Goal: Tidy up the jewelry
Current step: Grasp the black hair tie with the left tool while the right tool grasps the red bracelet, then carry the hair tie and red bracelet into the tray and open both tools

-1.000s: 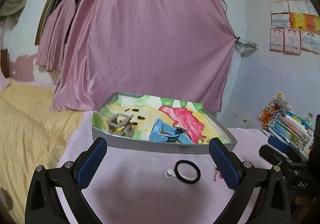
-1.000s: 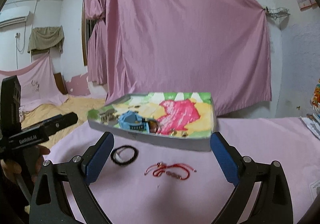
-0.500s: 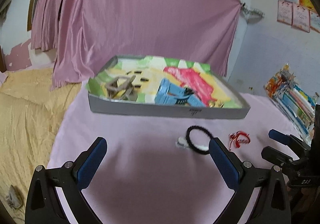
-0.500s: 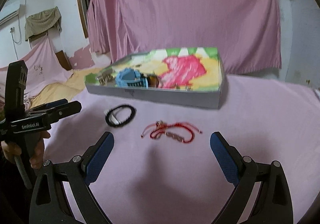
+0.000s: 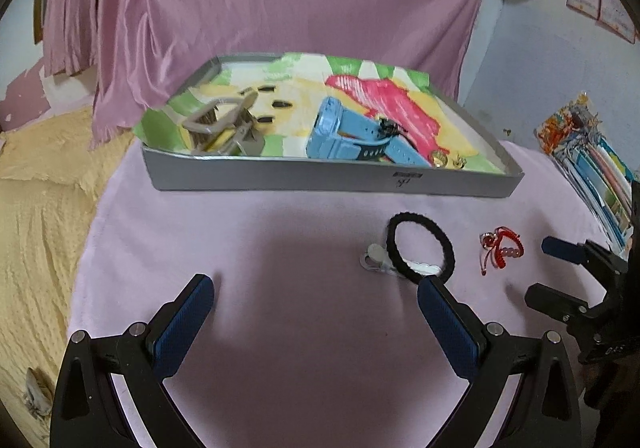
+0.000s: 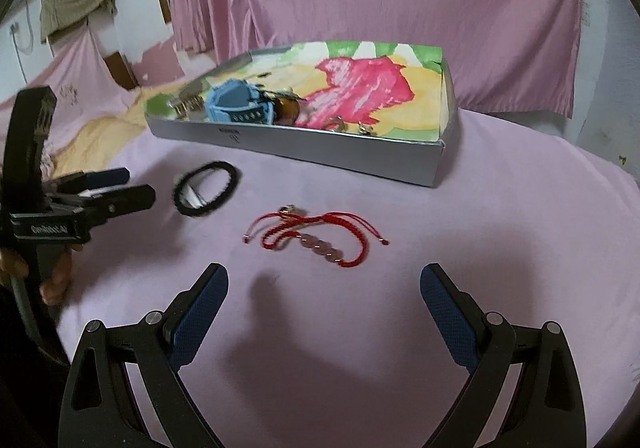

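Here, both claws, left (image 5: 316, 310) and right (image 6: 324, 298), hang wide and empty over the pink-clothed surface (image 6: 500, 248), the red cord bracelet (image 6: 316, 236) lower centre, outside the shallow grey tray (image 6: 320, 146), likely next.

Bare pink worktop (image 6: 500, 216) ahead of both tools. Hair tie (image 5: 422, 246) and red bracelet (image 6: 320, 236) lie mid-cloth; grey tray (image 5: 328, 178) walls off far side.

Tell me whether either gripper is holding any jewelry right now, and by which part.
Nothing is held. The left gripper and right gripper are both open and empty above the pink cloth.
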The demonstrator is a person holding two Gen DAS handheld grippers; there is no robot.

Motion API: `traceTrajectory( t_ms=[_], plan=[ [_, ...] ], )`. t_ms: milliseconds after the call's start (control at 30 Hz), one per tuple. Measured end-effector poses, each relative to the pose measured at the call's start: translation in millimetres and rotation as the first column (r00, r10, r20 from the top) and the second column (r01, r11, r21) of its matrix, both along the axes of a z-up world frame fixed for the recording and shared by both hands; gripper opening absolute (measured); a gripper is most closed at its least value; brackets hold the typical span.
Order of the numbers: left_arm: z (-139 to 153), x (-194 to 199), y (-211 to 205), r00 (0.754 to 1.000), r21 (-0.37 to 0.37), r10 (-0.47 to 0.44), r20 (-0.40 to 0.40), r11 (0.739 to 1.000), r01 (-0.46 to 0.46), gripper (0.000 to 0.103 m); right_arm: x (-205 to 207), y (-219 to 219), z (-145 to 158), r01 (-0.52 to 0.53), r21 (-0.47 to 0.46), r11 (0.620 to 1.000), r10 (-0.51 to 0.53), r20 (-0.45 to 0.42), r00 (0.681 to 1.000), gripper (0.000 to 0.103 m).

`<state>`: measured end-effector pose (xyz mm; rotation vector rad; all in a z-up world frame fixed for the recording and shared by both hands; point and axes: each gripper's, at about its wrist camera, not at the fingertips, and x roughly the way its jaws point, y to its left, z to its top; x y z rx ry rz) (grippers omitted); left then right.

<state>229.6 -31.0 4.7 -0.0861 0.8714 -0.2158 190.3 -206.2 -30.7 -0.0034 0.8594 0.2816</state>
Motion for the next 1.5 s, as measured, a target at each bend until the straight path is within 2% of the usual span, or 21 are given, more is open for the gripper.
traceTrajectory(
  t_ms=[67,167,333,500,767,833,900,967,1100,1167,1233,1300,1433,1500],
  plan=[
    [-2.5,4.8,-0.7,1.0,-0.009,-0.005,-0.026,1.0,0.005,0.102,3.4,-0.5,-0.5,-0.009,-0.016,1.0,0.009,-0.01,1.0,0.094],
    [-1.7,8.7,-2.5,1.0,-0.018,-0.018,-0.023,1.0,0.018,0.102,9.6,0.8,-1.5,-0.034,-0.011,0.999,0.033,-0.038,0.999,0.093],
    [-0.4,15.8,-11.8,0.999,-0.017,-0.049,-0.015,0.999,0.049,0.101,15.2,4.2,-1.3,-0.053,-0.054,0.997,0.051,-0.038,0.998,0.081],
    [2.2,23.9,-22.2,0.996,-0.005,-0.087,-0.009,0.996,0.087,0.085,23.0,6.4,-0.5,-0.067,-0.077,0.995,0.065,-0.033,0.997,0.075],
    [2.4,37.8,-37.3,0.987,-0.008,-0.161,-0.022,0.987,0.161,0.048,33.1,12.7,0.5,-0.104,-0.092,0.99,0.102,-0.02,0.995,0.061],
    [2.9,40.1,-41.4,0.984,0.007,-0.176,-0.02,0.984,0.176,0.046,34.4,14.3,0.9,-0.114,-0.091,0.989,0.113,-0.015,0.994,0.054],
    [2.9,41.4,-44.6,0.983,0.027,-0.184,-0.023,0.983,0.184,0.039,35.6,14.3,2.1,-0.117,-0.085,0.99,0.117,-0.008,0.993,0.039],
    [2.9,42.8,-47.8,0.981,0.049,-0.191,-0.024,0.98,0.192,0.029,35.8,14.3,2.4,-0.118,-0.081,0.99,0.118,-0.005,0.993,0.032],
    [2.6,42.4,-54.6,0.975,0.08,-0.218,-0.028,0.972,0.22,0.018,34.3,16.4,2.5,-0.135,-0.078,0.988,0.135,-0.002,0.991,0.022],
    [2.5,41.6,-58.7,0.971,0.097,-0.236,-0.03,0.966,0.238,0.008,33.6,17.5,2.9,-0.147,-0.076,0.986,0.147,-0.001,0.989,0.015],
    [2.6,40.3,-61.4,0.969,0.112,-0.246,-0.027,0.962,0.247,0.006,32.8,19.2,3.3,-0.162,-0.075,0.984,0.162,-0.001,0.987,0.008],
    [2.9,39.1,-62.3,0.967,0.111,-0.253,-0.025,0.961,0.254,0.005,32.1,20.7,3.5,-0.17,-0.077,0.982,0.17,0.0,0.985,0.007],
    [4.1,38.0,-59.0,0.965,0.063,-0.261,-0.018,0.963,0.261,0.005,32.2,17.6,4.4,-0.169,-0.059,0.984,0.169,0.0,0.986,0.006],
    [8.5,36.5,-55.2,0.967,0.033,-0.256,0.012,0.966,0.255,0.005,30.3,13.2,7.6,-0.159,-0.039,0.987,0.16,0.02,0.987,0.005]
  ],
)
